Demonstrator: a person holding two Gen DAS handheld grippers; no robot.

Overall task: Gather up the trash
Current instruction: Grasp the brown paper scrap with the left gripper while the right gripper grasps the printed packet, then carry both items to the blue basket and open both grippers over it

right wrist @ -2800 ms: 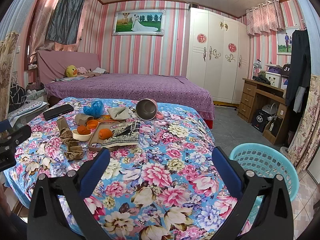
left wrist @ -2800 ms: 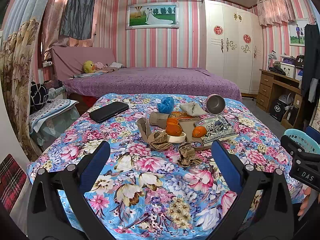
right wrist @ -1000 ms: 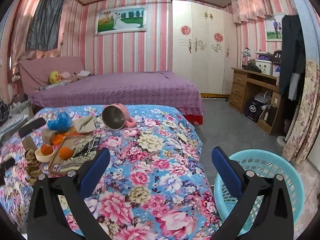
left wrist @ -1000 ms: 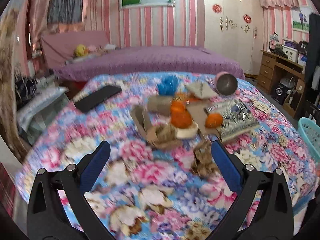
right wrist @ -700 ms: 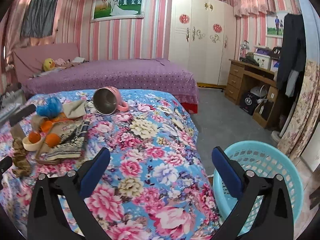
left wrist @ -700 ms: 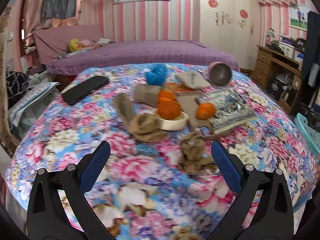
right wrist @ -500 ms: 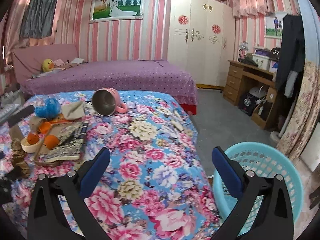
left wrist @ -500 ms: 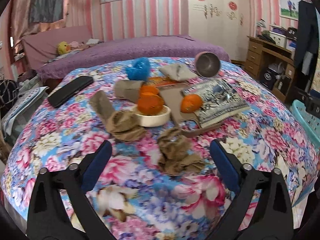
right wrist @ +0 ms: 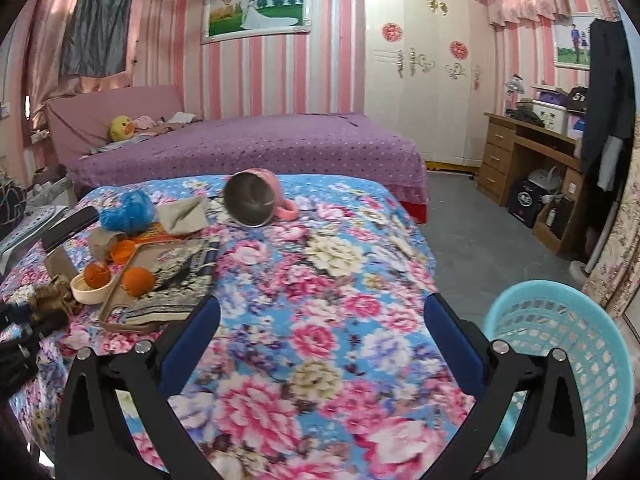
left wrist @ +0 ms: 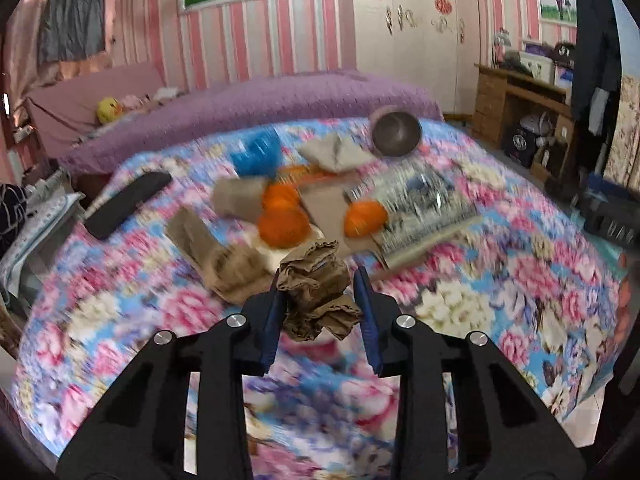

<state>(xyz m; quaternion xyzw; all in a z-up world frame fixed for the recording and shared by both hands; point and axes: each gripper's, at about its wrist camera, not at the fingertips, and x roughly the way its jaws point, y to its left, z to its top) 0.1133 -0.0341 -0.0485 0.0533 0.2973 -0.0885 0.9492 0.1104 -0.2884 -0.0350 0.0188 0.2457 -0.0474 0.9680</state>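
Note:
My left gripper is shut on a crumpled brown paper wad and holds it just above the floral table cover. More brown paper scraps and a crumpled blue wrapper lie on the table. My right gripper is open and empty over the table's right part. A turquoise basket stands on the floor to the right of the table. In the right wrist view the left gripper shows at the far left edge with the wad.
On the table are oranges in and beside a white bowl, a tray with a magazine, a tipped pink mug, a black case and folded cloth. A purple bed stands behind, a desk at right.
My left gripper moved forward over the table and closed on the brown paper wad, lifting it. The right gripper stayed open and shifted only slightly.

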